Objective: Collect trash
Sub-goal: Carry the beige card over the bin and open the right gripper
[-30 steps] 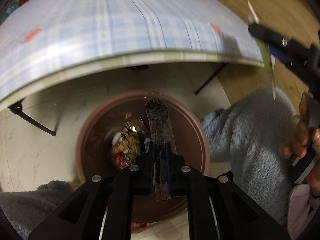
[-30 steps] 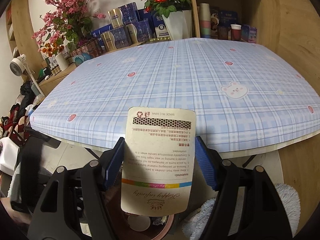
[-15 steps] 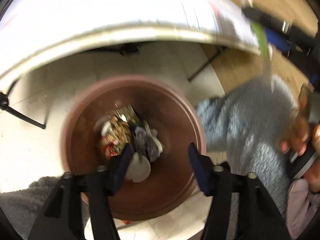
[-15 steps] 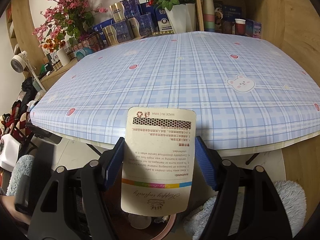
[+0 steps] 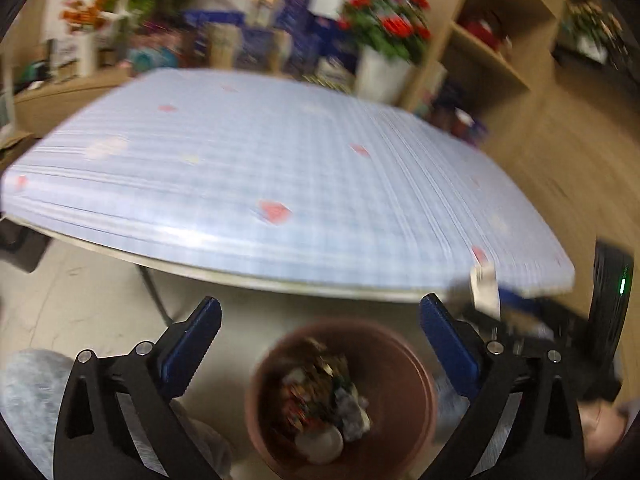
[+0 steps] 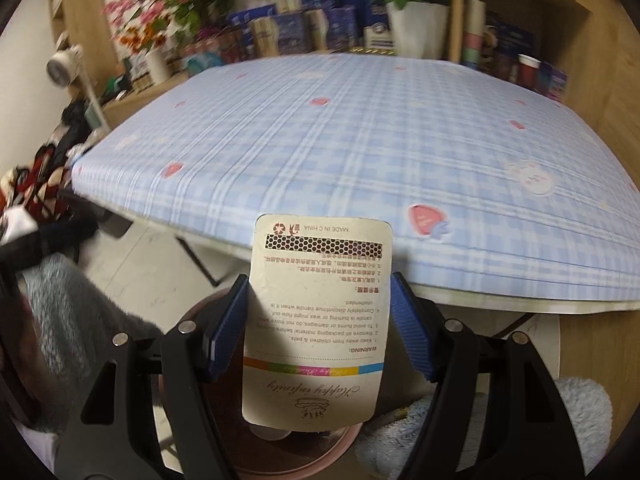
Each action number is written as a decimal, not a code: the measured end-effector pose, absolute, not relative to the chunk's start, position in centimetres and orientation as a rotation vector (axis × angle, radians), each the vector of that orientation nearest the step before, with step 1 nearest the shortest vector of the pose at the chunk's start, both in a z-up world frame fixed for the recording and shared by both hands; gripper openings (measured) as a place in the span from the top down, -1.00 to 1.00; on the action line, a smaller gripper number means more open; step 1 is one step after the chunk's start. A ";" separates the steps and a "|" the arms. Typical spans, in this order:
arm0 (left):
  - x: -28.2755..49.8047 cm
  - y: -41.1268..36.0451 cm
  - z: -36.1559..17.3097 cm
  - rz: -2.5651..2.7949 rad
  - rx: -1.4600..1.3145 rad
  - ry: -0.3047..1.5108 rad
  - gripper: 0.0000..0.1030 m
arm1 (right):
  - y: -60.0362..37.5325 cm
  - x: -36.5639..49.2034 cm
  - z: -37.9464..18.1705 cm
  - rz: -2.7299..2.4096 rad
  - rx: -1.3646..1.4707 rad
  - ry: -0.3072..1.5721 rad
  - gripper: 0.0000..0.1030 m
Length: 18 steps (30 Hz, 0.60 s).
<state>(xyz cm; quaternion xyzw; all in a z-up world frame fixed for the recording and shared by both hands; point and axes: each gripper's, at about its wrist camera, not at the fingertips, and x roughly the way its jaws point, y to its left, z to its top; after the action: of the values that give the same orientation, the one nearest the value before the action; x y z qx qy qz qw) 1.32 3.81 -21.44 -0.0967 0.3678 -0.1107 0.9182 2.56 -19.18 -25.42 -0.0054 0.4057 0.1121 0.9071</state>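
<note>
R gripper (image 6: 319, 320) clamps the packaging card (image 6: 318, 320) upright, long axis vertical, directly over the bin (image 6: 288, 458) below; L gripper (image 5: 320, 354) jaws opening, nothing between.

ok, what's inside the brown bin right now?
The left wrist view shows the brown bin holding a pile of trash: crumpled colourful wrappers, grey wadding, a round white piece. Blur hides details, and whatever lies beneath the pile is covered.
</note>
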 end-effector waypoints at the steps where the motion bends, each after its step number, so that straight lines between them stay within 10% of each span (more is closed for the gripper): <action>1: 1.3 4.5 -21.1 -0.197 -0.207 0.736 -0.88 | -18.8 2.7 -25.6 0.242 -0.020 0.847 -0.35; 16: 2.0 8.2 -21.7 -0.066 -0.286 0.718 -0.88 | -11.6 3.6 -30.8 0.421 -0.213 1.033 -0.38; 18: 2.1 8.3 -21.9 -0.068 -0.291 0.723 -0.88 | -11.3 3.6 -31.5 0.439 -0.218 1.067 -0.63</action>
<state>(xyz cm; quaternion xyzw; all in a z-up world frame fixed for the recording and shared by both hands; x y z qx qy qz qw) 2.10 8.28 -21.89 -0.1419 0.3526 -0.0329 0.9244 3.60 -11.26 -31.50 -0.1029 0.5035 0.2070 0.8325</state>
